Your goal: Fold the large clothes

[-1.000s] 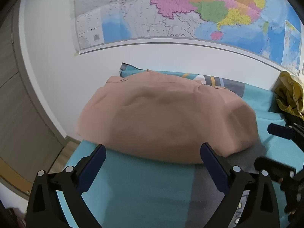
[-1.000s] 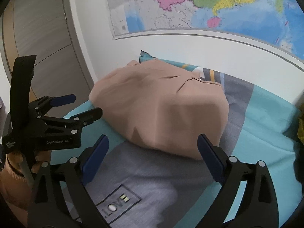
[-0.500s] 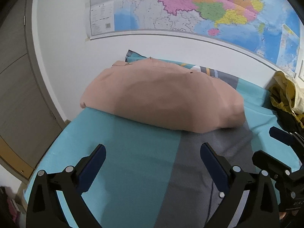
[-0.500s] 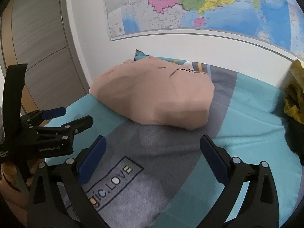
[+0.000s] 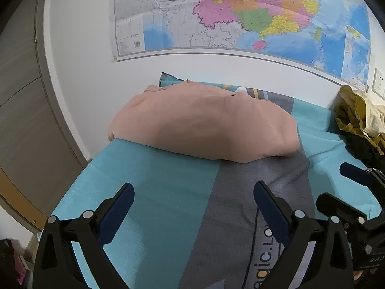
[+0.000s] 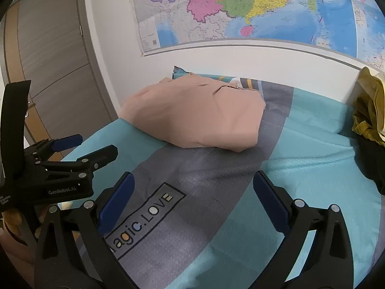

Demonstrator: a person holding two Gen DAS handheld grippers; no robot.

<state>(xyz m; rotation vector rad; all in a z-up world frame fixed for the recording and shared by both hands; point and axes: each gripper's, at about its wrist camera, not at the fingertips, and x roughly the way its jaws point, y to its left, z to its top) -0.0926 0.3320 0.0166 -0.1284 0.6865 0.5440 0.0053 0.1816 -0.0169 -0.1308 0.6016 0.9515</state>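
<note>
Folding looks done: we hold each hand-held gripper (image 5: 193,201) (image 6: 193,190) wide open, empty, near the folded pink garment (image 5: 204,130) on the bed (image 5: 168,192).

We look from two wrist cameras, each low over the near edge of the bed (image 5: 168,192), facing along open fingers toward the far edge and the wall map (image 5: 240,12). Our left view sits toward the bed's left edge; our right view sits farther right and catches the left gripper (image 6: 91,149) at its left side, while the left view catches the right gripper (image 5: 346,185) at its right. Both share the folded pink garment (image 5: 204,125) at the far left corner, well away from both cameras.
</note>
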